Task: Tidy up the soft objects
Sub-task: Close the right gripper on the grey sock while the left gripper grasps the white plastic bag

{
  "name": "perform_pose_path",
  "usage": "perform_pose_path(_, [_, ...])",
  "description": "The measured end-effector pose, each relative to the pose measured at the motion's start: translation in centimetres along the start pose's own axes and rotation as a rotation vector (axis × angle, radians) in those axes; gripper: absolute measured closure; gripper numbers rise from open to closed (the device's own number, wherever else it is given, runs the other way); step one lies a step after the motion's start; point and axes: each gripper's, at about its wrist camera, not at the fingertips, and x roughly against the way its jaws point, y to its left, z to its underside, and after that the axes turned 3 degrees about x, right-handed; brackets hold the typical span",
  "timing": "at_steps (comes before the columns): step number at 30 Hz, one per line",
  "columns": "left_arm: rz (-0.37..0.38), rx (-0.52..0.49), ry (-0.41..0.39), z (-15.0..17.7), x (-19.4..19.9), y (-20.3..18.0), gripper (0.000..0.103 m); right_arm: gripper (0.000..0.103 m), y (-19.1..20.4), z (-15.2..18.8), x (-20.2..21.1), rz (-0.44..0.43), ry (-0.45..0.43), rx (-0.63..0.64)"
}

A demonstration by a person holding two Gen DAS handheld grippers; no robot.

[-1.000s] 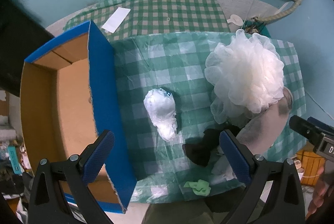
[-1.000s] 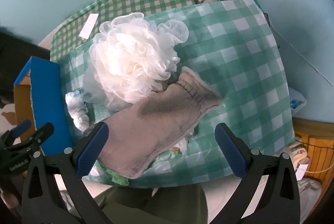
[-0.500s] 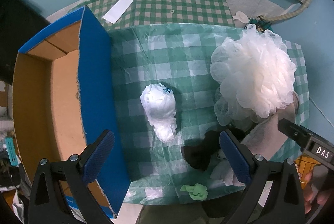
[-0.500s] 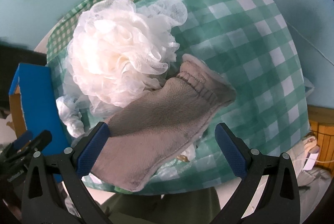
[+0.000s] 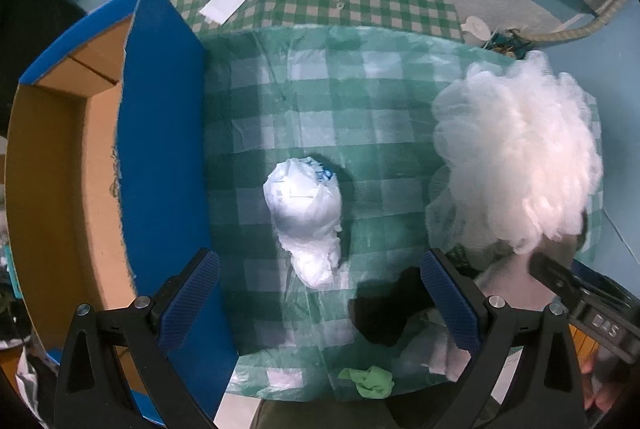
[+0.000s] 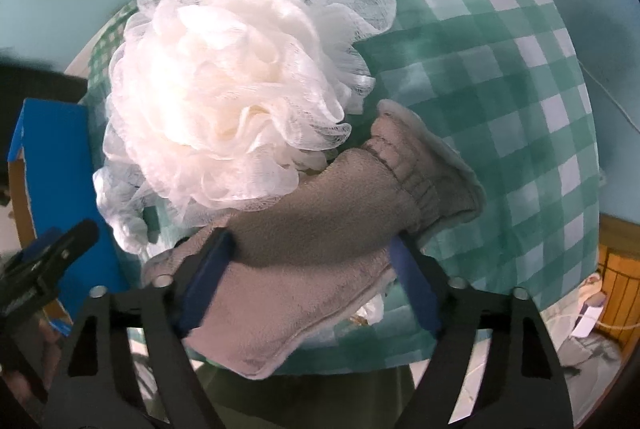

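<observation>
A: Checking the right gripper (image 6: pixel 310 269): we see its blue pads pressed into both sides of the grey mitt (image 6: pixel 320 237), which lies at the near edge of the checked table (image 6: pixel 500 77).

B: Confirmed. We note the white mesh sponge (image 6: pixel 236 89) resting on the mitt's far side.

A: Our left gripper (image 5: pixel 320 299) hangs wide apart, gripping nothing, above the white bag (image 5: pixel 306 217).

B: We place the blue cardboard box (image 5: pixel 160 149) against the table's left edge.

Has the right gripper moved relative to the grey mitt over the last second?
Yes. The right gripper has advanced onto the grey mitt, and its fingers now press the mitt's sides, beside the white loofah.
</observation>
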Motion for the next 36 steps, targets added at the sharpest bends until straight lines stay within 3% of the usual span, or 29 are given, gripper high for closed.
perform_pose_path(4, [0.002, 0.023, 0.014, -0.6, -0.9, 0.6, 0.002, 0.049, 0.0, -0.1, 0.8, -0.002, -0.005, 0.020])
perform_pose_path(6, [0.003, 0.031, 0.021, -0.8, -1.3, 0.8, 0.002, 0.068, -0.3, 0.0, 1.2, -0.002, -0.009, 0.032])
perform_pose_path(11, [-0.007, 0.034, 0.030, -1.3, -2.5, 0.8, 0.001, 0.075, -1.4, 0.1, 1.6, -0.042, -0.009, 0.047])
perform_pose_path(14, [-0.026, 0.003, 0.027, -1.5, -2.9, 0.1, 0.001, 0.069, -2.2, 0.6, 1.3, -0.086, 0.015, 0.036])
perform_pose_path(16, [-0.039, -0.016, 0.032, -1.7, -3.2, -0.3, 0.001, 0.058, -3.0, 1.1, 1.6, -0.092, 0.019, 0.027])
perform_pose_path(18, [-0.048, -0.026, 0.031, -1.8, -3.4, -0.6, 0.001, 0.030, -3.2, 1.4, 1.8, -0.078, 0.021, 0.023])
perform_pose_path(36, [0.006, -0.041, 0.084, -1.9, -5.4, -0.1, 0.002, 0.027, -4.7, 4.2, 0.7, -0.204, 0.041, -0.170])
